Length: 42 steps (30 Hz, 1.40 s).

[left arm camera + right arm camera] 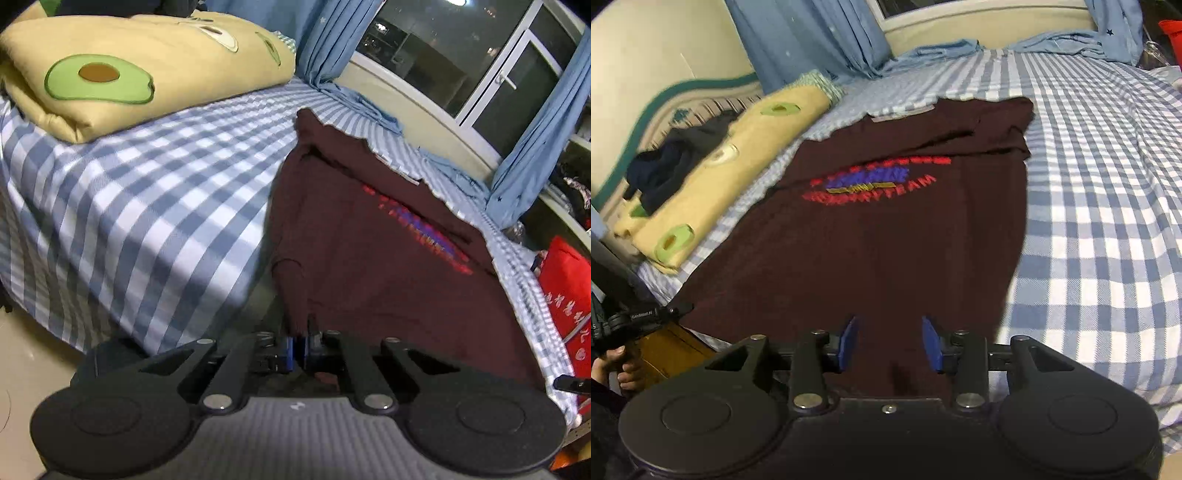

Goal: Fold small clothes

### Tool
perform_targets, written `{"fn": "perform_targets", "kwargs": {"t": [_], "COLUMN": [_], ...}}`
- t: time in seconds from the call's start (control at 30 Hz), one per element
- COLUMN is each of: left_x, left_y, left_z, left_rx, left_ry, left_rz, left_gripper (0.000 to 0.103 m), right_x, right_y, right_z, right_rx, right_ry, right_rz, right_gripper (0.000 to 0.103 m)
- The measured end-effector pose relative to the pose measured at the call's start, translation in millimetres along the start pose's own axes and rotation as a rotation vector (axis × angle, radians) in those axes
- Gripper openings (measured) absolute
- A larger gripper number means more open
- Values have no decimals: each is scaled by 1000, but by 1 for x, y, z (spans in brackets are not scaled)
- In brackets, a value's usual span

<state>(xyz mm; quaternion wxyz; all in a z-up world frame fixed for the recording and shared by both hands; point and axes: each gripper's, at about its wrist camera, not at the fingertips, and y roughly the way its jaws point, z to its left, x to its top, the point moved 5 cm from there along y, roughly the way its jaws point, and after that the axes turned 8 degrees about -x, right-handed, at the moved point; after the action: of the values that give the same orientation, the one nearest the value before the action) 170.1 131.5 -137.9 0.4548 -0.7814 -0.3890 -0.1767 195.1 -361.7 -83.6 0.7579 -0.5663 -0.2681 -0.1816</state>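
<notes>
Maroon T-shirt lay flat on checked bedsheet, logo up. L gripper was clamped on its hem; R gripper hovered w/ jaws apart over hem. Risk, imo: one-sided lift would skew fold, bunching fabric.

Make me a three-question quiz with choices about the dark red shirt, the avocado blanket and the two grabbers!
1. Where does the dark maroon cotton T-shirt lie?
A. on the blue-and-white checked bedsheet
B. on the floor
C. on a chair

2. What colour is the folded blanket with green avocado prints?
A. pink
B. pale yellow
C. grey

3. How are the grippers?
A. both open
B. both shut
C. left gripper shut on the shirt hem, right gripper open

Answers: 1 A, checked sheet shows on both sides of the shirt. 2 B, the fabric is pale yellow. 3 C, the left blue pads pinch cloth; the right pads stand apart.
</notes>
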Motion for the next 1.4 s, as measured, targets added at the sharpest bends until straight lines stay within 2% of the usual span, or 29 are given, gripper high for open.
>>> {"fn": "perform_targets", "kwargs": {"t": [0.03,0.07,0.1,0.13,0.17,0.23,0.3,0.37,0.47,0.53,0.63,0.77,0.87,0.97,1.03,1.1,1.13,1.2,1.3,1.4], "left_x": [-2,-3,-3,-2,-2,0,3,7,10,9,2,-12,-23,-32,-42,-51,-53,-55,-63,-67], "left_y": [1,1,2,1,0,-7,-11,-19,-32,-40,-46,-44,-35,-21,-1,27,37,57,54,35], "left_z": [-2,-3,-5,-6,-8,-9,-8,-11,-23,-40,-69,-109,-138,-164,-176,-180,-177,-162,-140,-148], "left_rx": [6,14,31,39,39,42,41,60,127,164,182,141,58,-21,-1,121,170,286,303,233], "left_ry": [22,46,70,88,104,115,123,151,314,471,692,919,1060,1158,1239,1330,1340,1339,1363,1355], "left_rz": [0,4,14,21,22,-16,-32,-54,-90,-88,-93,-125,-133,-181,-204,-248,-249,-204,-145,-175], "left_gripper": [7,14,20,42,69,84,86,87,94,94,94,95,94,94,95,95,92,88,84,85], "right_x": [-2,-5,-8,-12,-16,-24,-33,-38,-42,-41,-23,19,60,99,120,136,142,145,134,121], "right_y": [1,1,0,-2,-4,-4,2,11,27,36,23,-11,-36,-50,-56,-61,-62,-67,-71,-69], "right_z": [-2,-7,-10,-14,-19,-28,-42,-52,-58,-59,-49,-42,-38,-33,-29,-26,-24,-23,-32,-44], "right_rx": [-16,-42,-71,-91,-94,-87,-69,-14,61,88,177,295,357,407,413,408,404,404,381,362], "right_ry": [-7,-18,-32,-43,-46,-22,61,158,243,280,285,352,376,371,351,329,320,319,347,403], "right_rz": [7,11,15,21,27,45,71,82,84,119,74,-25,-114,-158,-176,-188,-192,-200,-203,-189], "right_gripper": [45,47,57,63,69,70,67,63,50,7,6,5,5,5,5,5,5,5,5,5]}}
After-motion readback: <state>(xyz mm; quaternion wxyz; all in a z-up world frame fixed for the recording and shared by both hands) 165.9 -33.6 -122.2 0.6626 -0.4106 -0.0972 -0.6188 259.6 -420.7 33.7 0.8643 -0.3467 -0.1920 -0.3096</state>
